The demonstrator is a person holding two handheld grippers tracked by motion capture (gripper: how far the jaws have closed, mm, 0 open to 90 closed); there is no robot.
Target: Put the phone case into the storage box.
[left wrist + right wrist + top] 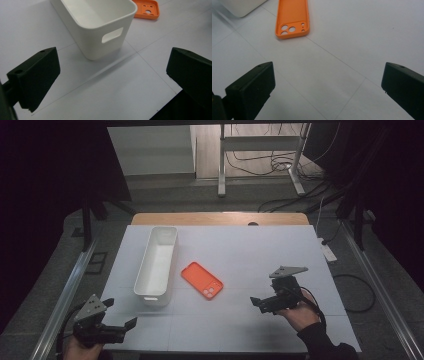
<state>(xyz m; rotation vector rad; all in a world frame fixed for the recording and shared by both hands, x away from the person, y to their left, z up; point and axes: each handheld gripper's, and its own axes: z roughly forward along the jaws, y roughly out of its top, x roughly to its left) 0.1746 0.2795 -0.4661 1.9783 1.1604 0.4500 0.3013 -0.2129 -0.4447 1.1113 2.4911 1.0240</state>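
An orange phone case (202, 280) lies flat on the white table, hollow side up, just right of a long white bin (157, 264). The bin is empty and stands upright. My left gripper (120, 312) hovers open near the table's front left corner, below the bin's near end (100, 27). My right gripper (259, 304) is open at the front right, its jaws wide apart and pointing toward the case (292, 18). Nothing is between either pair of jaws.
The white table top (260, 255) has bare room at the right and the back. A wooden strip (220, 218) runs along its far edge. Metal rails flank the table; a frame and cables (280, 165) lie on the floor beyond.
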